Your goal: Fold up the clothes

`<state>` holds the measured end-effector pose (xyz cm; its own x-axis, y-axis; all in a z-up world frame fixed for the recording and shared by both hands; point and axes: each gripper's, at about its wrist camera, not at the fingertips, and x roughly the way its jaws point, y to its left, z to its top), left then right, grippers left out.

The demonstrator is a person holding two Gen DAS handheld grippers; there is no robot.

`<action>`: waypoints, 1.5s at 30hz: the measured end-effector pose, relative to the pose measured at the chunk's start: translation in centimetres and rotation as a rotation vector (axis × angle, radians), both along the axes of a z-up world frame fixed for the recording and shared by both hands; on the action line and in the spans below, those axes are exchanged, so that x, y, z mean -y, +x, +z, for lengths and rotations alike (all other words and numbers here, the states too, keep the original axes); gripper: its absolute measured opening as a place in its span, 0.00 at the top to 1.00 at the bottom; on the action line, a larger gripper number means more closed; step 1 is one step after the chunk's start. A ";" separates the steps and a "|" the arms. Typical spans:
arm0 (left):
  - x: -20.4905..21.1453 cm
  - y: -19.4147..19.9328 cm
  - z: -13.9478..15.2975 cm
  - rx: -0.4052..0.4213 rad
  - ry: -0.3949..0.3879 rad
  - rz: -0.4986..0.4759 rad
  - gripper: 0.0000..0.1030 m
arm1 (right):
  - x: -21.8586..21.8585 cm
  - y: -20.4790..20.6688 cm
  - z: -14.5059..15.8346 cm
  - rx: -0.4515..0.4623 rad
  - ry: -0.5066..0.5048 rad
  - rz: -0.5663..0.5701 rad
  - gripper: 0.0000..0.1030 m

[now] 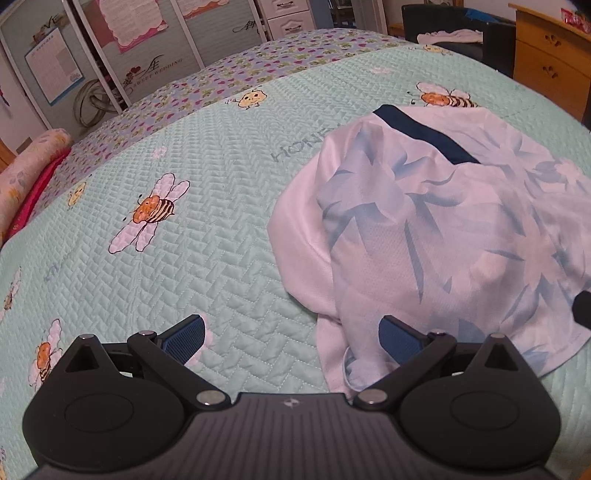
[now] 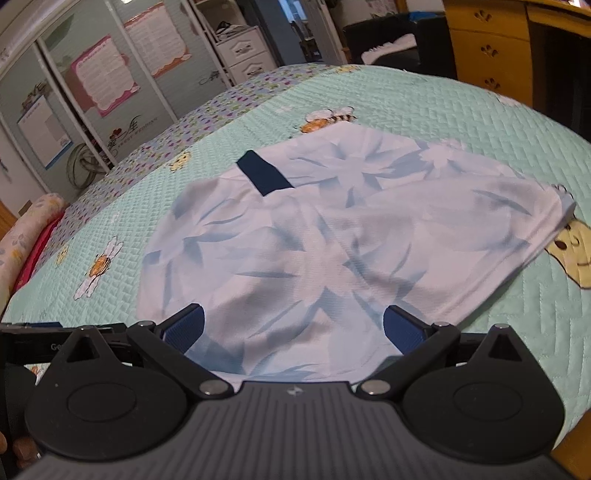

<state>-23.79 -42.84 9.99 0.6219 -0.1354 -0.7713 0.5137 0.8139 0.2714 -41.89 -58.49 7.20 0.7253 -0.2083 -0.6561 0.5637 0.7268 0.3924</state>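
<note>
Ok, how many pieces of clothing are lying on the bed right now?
1: a pale blue floral shirt spread on the green bee quilt. A white cloth lies on the dark chair beyond it; anything under the shirt is hidden.

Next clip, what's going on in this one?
A person with a handheld gripper in each hand is about to fold a pale blue flower-print shirt with a navy collar band. It lies rumpled, not yet folded, on a mint quilted bedspread printed with bees. The left gripper is open beside the shirt's near edge, and the right gripper is open over its near hem. Neither holds any cloth.
</note>
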 end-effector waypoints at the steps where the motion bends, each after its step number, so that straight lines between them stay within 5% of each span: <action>1: 0.2 0.0 -0.1 -0.001 0.003 -0.004 0.00 | 0.2 -0.1 -0.2 0.002 0.011 -0.002 0.01; 22: 2.1 0.5 -0.1 0.014 0.010 -0.040 0.00 | 0.2 0.5 0.1 0.042 -0.037 -0.012 0.01; 33: 1.6 7.3 0.4 -0.103 -0.310 0.017 0.01 | 3.2 0.5 0.4 0.073 -0.004 -0.072 0.01; 37: 3.0 8.1 -0.3 -0.055 -0.222 0.038 0.01 | 2.9 0.7 -0.1 0.063 0.003 -0.066 0.01; 45: 2.1 8.2 -0.2 -0.084 -0.245 0.045 0.01 | 2.4 0.0 -0.5 0.063 0.003 -0.070 0.01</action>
<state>-15.62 -44.96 9.81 0.5668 -0.2981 -0.7680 0.4876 0.8728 0.0211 -41.90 -60.88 6.65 0.7491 -0.2578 -0.6102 0.5870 0.6852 0.4311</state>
